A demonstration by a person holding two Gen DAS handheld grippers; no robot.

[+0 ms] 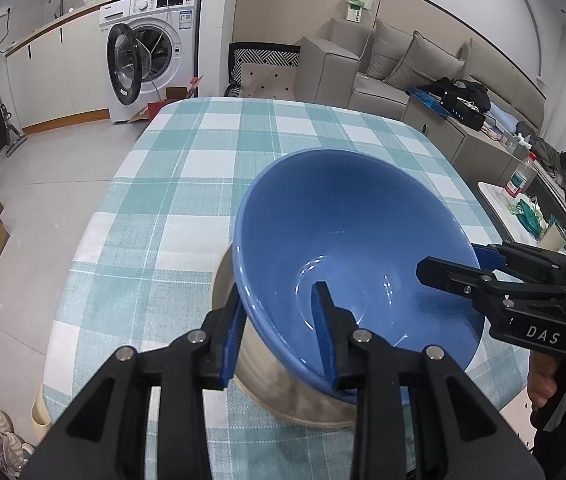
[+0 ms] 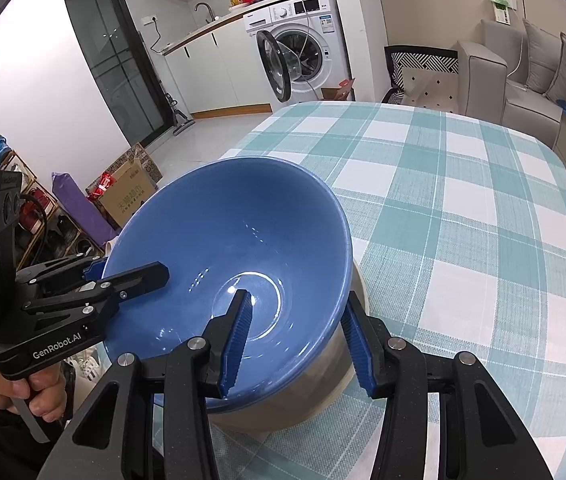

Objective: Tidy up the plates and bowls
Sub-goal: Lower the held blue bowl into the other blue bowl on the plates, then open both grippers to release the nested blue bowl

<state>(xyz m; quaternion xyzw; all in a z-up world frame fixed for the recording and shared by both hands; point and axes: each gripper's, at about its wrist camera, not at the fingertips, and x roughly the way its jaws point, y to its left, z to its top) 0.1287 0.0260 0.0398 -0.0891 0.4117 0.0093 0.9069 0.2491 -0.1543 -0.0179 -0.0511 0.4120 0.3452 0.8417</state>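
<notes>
Blue bowl (image 1: 347, 248) being gripped by both grippers

Its rim is being clamped by the left gripper (image 1: 283, 332) and right gripper (image 2: 299, 344), jaws closed across the wall; glazed, stiff, slippery, fragile.

Two handheld black grippers, left gripper (image 1: 279, 332) and right gripper (image 2: 297, 340), carry blue ribbed pads (image 2: 238, 340) and round silver screws (image 1: 361, 335). White lettering marks their sides ("DAS" on one, "GenRobot.AI" on the other). A hand (image 2: 37, 390) wraps one silver trigger; dark sleeve behind.
</notes>
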